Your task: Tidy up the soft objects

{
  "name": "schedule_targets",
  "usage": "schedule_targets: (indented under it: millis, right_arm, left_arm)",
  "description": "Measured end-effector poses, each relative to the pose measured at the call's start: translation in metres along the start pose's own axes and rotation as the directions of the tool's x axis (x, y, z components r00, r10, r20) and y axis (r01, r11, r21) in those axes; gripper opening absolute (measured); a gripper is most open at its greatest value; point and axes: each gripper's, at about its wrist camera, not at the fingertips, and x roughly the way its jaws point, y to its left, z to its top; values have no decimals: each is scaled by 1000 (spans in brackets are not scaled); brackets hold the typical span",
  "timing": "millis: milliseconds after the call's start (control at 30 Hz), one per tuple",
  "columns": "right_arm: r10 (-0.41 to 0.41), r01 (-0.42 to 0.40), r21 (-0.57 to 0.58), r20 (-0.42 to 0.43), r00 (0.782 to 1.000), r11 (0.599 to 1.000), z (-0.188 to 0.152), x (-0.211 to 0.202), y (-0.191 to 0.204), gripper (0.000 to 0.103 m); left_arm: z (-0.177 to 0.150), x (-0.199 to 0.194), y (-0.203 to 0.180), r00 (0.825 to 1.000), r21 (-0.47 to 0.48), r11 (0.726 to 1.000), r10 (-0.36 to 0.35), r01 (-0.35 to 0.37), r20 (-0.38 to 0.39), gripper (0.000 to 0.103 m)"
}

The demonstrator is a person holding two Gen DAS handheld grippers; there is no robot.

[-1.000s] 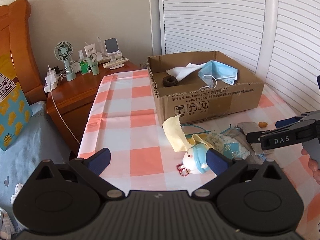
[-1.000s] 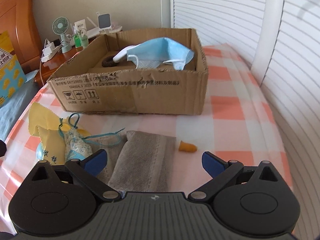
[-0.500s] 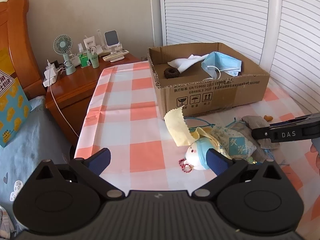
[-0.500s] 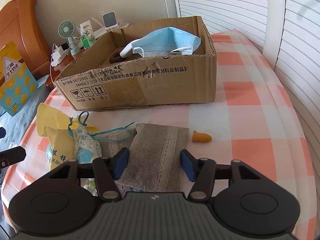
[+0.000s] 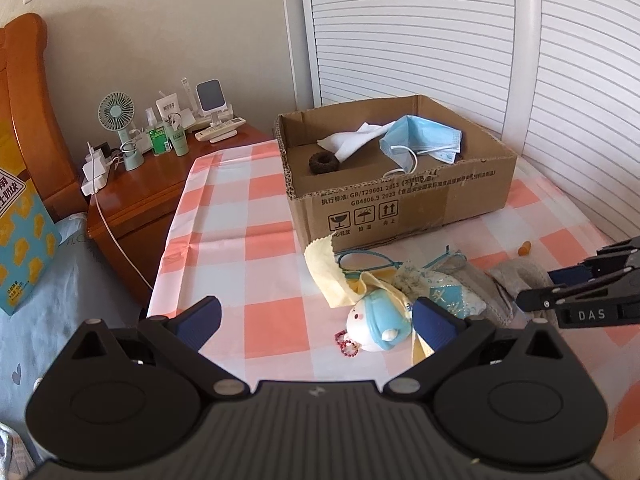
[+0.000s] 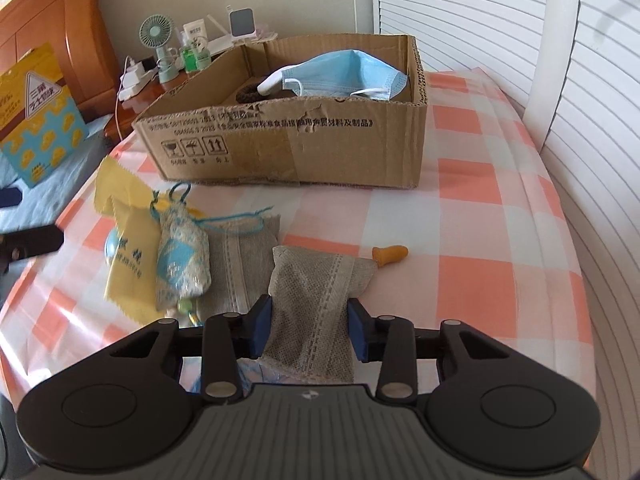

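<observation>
A grey woven pouch (image 6: 316,280) is pinched between the pads of my right gripper (image 6: 310,330), whose jaws are still closing on it. A second grey pouch (image 6: 236,256), a blue patterned sachet (image 6: 182,256) and a yellow cloth (image 6: 128,256) lie to its left. An orange earplug (image 6: 390,253) lies to the right. The cardboard box (image 6: 300,140) behind holds a blue face mask (image 6: 348,74). My left gripper (image 5: 316,320) hangs open over the checked cloth, with a small white and blue plush toy (image 5: 376,320) just inside its right finger.
A wooden nightstand (image 5: 160,184) with a small fan (image 5: 118,116), bottles and a charger stands at the back left. White louvred doors (image 5: 400,32) close off the back and right. A yellow and blue carton (image 6: 40,120) lies on the bed at the left.
My right gripper's jaws have come in from wide open onto the grey pouch, which now bunches between the pads. My left gripper has stayed open and almost still.
</observation>
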Motion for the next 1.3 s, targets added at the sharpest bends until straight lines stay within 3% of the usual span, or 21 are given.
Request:
schedule_targets:
  millis: [267,533,667,833,933,1100,1200,1300]
  right_arm:
    - [-4,2,-91,-17,1000,996,-19,-19,-7,44]
    - [-33,33,-92,3,999,995,-29,-33,-29,45]
    - [-34,35,-96,15,999,995,-34,-33,-35,58]
    - [-23,26,-85,37,999,996,-40,-31,-42,82]
    - [-21,26,-94,55,998,995,-44,-28,-44,85]
    - [-2,12,-127,74,997,992,-51,-26,-46,93]
    - [4,6,-138,77,997,990,-54,-26,-48,102]
    - [13,-2,-135,84,996,991,-58,-25,-52,103]
  left_arm:
    - [14,-4,-28,1000,59,998,-6,4,22,101]
    - [25,3,-67,997,140,988,-65,60,29,101]
    - [33,13,-86,993,172,978,-120,115,20,101]
    - [40,32,-112,984,217,961,-179,173,8,101]
    - [44,45,-129,973,240,945,-230,223,2,100]
    - [45,65,-152,956,265,920,-291,288,-28,83]
    - [43,78,-162,945,276,905,-319,325,-66,67]
    - [40,90,-169,936,287,890,-340,353,-96,49]
